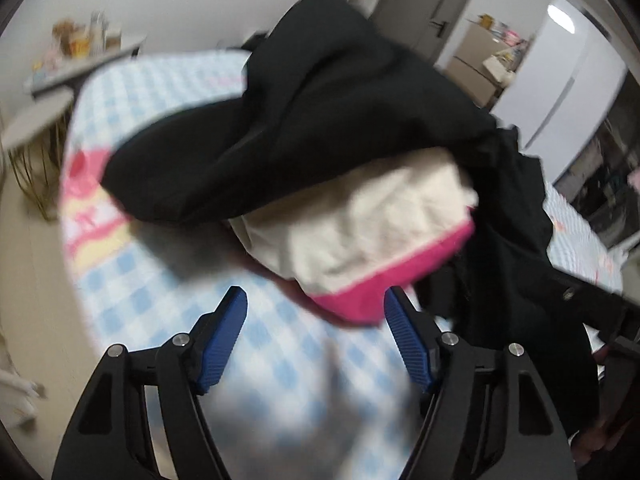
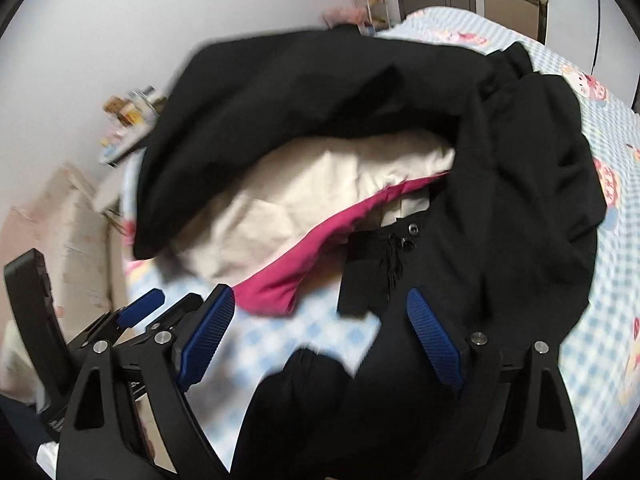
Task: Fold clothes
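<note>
A heap of clothes lies on a bed with a blue-and-white checked sheet (image 1: 132, 292). A black garment (image 1: 320, 120) drapes over a cream piece (image 1: 372, 216) with a pink edge (image 1: 360, 300). In the right wrist view the same black garment (image 2: 500, 200) spreads to the right, with the cream piece (image 2: 300, 196) and pink edge (image 2: 280, 280) beneath it. My left gripper (image 1: 314, 300) is open, just short of the pink edge, nothing between its fingers. My right gripper (image 2: 320, 300) is open above the sheet and a black fold. The left gripper (image 2: 140, 308) shows at that view's lower left.
A shelf with small items (image 1: 80, 56) stands beyond the bed at the left. A door (image 1: 432, 8) and a cabinet (image 1: 476, 64) are at the back right. The checked sheet (image 2: 616, 280) has cartoon prints along its right side. Beige floor (image 1: 32, 280) lies left of the bed.
</note>
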